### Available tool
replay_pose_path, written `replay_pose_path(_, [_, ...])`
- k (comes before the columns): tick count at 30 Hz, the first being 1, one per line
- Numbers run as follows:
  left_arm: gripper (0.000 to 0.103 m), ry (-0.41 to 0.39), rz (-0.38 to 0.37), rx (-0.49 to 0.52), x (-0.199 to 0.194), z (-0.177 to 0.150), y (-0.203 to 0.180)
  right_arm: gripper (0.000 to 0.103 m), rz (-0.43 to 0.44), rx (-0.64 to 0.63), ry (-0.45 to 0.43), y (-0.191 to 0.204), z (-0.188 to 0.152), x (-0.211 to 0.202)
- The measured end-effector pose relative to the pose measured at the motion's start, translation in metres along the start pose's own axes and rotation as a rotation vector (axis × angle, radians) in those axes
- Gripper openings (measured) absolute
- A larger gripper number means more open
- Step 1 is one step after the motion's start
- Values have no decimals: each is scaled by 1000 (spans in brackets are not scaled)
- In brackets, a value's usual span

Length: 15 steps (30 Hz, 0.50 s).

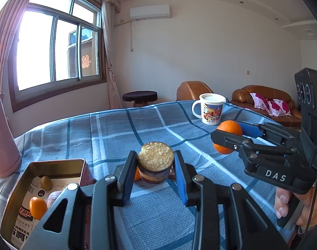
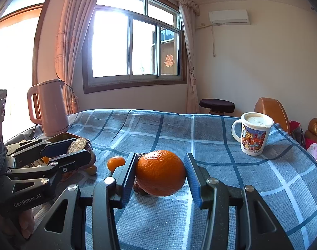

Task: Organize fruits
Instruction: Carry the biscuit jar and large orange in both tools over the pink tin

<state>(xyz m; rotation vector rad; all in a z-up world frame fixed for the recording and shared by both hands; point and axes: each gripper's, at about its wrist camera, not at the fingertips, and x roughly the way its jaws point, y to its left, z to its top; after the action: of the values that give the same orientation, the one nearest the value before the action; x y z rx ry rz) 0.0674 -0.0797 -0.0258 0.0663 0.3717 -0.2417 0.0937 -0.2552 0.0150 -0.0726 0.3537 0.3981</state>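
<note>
A small orange fruit [image 1: 137, 174] and a dark red thing [image 1: 172, 174] show only as slivers behind the round cake [image 1: 155, 167], the tin [image 1: 54, 164] runs off the frame's lower left, and its label print is unreadable.

A home living room
Curtained window [image 2: 135, 45], wall air conditioner [image 1: 150, 11], leather sofa [image 1: 264, 102] with a floral cushion [image 1: 271, 104], a stool [image 1: 140, 96], checked cloth [image 1: 120, 129] over the desk.

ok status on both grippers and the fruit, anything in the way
Left gripper shut on a round seeded cake. Right gripper shut on the big orange. Tin box already holds small fruit. Nothing blocking.
</note>
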Motion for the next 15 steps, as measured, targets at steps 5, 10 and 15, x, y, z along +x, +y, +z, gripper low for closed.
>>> replay_pose_path(5, [37,-8,1,2,-4,-1,-1,48,5,-7,-15,2,0,-3])
replay_pose_path(10, [37,-9,1,1,-4,-1,-1,48,7,-13,-17,3,0,-3])
replay_pose_path(15, [37,-5,-1,0,-5,-1,-1,48,7,-15,-12,3,0,-3])
